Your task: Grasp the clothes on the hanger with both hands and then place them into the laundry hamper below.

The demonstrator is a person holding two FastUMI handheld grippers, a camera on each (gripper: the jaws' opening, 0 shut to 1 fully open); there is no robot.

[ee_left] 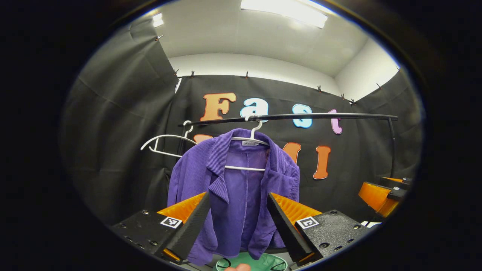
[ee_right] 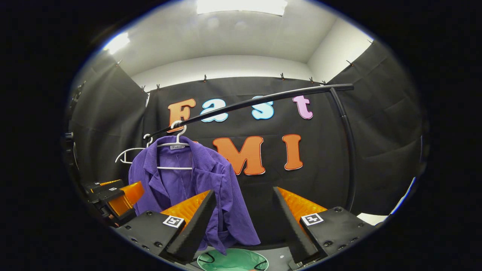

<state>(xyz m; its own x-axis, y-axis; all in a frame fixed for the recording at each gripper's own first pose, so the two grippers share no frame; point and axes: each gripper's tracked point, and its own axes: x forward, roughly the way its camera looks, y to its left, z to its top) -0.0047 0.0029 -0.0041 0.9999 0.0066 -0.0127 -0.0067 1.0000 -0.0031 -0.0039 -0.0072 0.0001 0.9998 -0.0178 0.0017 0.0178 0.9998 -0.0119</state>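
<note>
Purple ribbed jacket (ee_left: 235, 188) hangs on a white hanger (ee_left: 250, 143) near the left end of the black rail (ee_left: 293, 117), directly above the green hamper (ee_left: 252, 262). An empty hanger (ee_left: 165, 145) hangs beside it. Left gripper (ee_left: 238, 222): fingers spread, released, facing the jacket. Right gripper (ee_right: 244, 222): fingers spread, released, just beside the jacket's hem.

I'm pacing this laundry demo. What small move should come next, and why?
Probably bring both grippers forward to the purple jacket. It hangs on a white hanger from the black rail, untouched. The left gripper and right gripper are open and short of it, with the green hamper below.
</note>
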